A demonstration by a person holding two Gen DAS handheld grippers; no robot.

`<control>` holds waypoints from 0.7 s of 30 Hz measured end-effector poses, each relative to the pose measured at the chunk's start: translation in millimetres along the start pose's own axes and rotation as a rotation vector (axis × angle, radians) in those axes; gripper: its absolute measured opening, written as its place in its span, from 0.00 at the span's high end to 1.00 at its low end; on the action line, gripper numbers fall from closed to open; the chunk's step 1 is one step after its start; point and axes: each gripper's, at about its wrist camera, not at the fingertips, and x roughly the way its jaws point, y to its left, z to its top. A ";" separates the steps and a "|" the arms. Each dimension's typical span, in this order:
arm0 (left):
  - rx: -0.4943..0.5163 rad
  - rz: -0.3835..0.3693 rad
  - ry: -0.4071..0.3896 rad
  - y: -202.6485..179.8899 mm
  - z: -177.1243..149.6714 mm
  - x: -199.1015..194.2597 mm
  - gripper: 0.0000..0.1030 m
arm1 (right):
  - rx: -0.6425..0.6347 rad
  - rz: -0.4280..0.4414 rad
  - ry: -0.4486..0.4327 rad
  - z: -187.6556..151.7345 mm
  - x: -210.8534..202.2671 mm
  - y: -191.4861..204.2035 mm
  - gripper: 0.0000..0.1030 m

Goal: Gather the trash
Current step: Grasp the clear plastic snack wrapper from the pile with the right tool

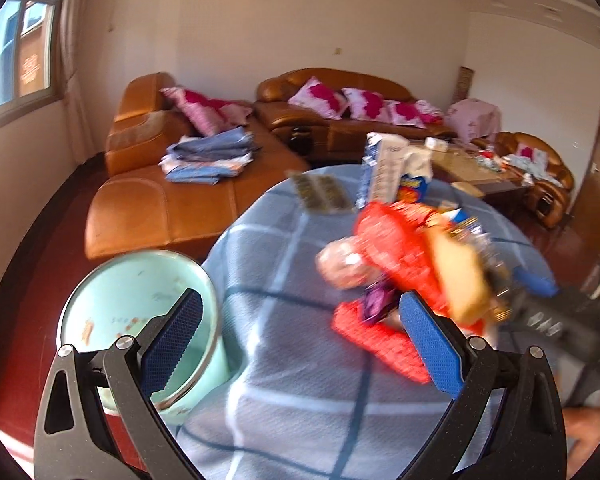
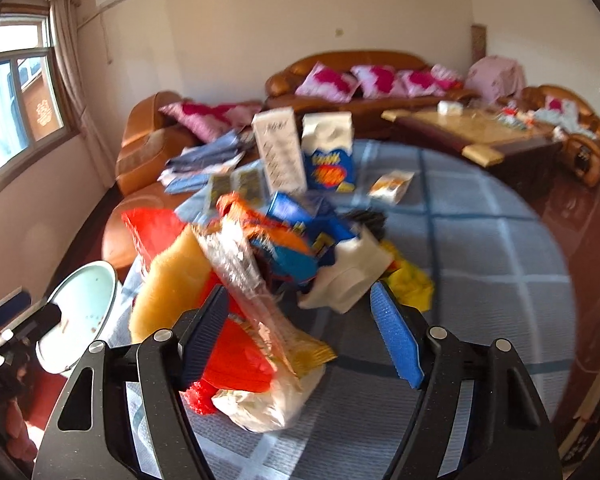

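Note:
A heap of trash (image 2: 260, 264) lies on the round table with a blue checked cloth (image 2: 480, 280): red wrappers, a yellow sponge-like piece (image 2: 172, 284), clear plastic, blue packets and a white wrapper. My right gripper (image 2: 300, 332) is open, its jaws either side of the heap's near end. My left gripper (image 1: 300, 344) is open over the cloth; its right finger touches the red wrappers (image 1: 384, 340). A pale green trash bin (image 1: 140, 320) stands by the table's left edge, also seen in the right wrist view (image 2: 84, 312). The right gripper shows blurred in the left wrist view (image 1: 548, 304).
Two upright cartons (image 2: 304, 156) and flat packets (image 2: 392, 186) stand at the table's far side. Orange leather sofas (image 1: 172, 200) with pink cushions, folded blue cloth (image 1: 208, 156) and a low coffee table (image 2: 480, 132) lie beyond. The floor is dark red.

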 end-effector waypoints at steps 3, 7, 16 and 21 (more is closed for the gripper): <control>0.023 -0.033 -0.014 -16.2 7.4 3.2 0.06 | -0.010 0.050 0.028 -2.7 5.7 2.7 0.53; 0.013 -0.089 -0.012 -32.2 12.9 6.1 0.06 | -0.001 0.088 0.006 -5.3 -7.6 -2.2 0.81; 0.044 -0.200 0.036 -75.4 15.2 17.9 0.16 | 0.048 0.044 -0.078 -10.6 -36.0 -28.9 0.89; 0.051 -0.239 0.106 -101.1 3.2 35.8 0.27 | 0.132 0.023 -0.053 -25.4 -34.3 -51.5 0.89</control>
